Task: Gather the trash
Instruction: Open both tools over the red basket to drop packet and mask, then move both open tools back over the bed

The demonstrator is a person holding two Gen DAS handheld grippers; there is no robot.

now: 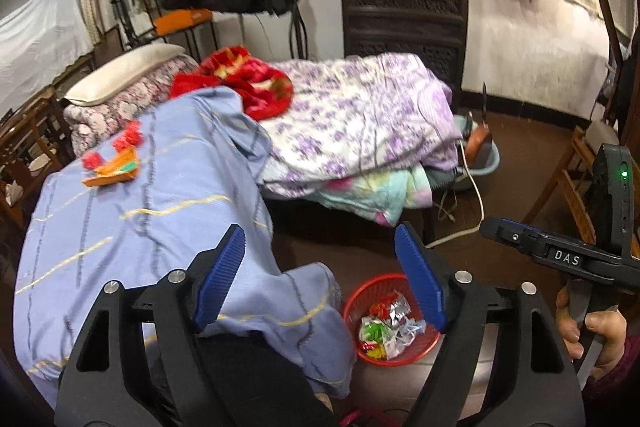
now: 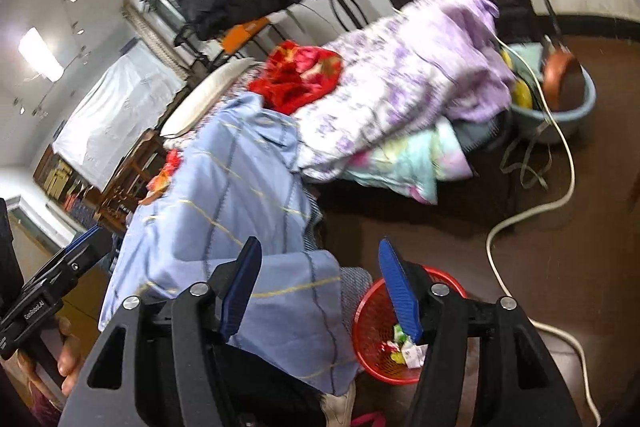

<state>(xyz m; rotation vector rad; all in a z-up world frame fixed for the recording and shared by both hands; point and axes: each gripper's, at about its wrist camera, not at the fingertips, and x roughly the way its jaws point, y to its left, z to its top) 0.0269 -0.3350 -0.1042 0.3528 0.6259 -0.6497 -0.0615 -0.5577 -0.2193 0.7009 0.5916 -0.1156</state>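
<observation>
Lying on the bed's blue sheet (image 1: 160,187): orange wrappers (image 1: 110,173) and red scraps (image 1: 127,138), alongside a purple floral quilt (image 1: 352,123), red blanket (image 1: 248,83) and pillow (image 1: 120,73). Standing on the brown floor (image 1: 520,155): red basket (image 1: 390,323) holding wrappers; white cable (image 2: 532,211) trailing nearby.

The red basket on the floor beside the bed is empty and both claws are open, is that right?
Not quite: the red basket already holds crumpled wrappers, as the left wrist view shows. The left claw and right claw are open.
</observation>
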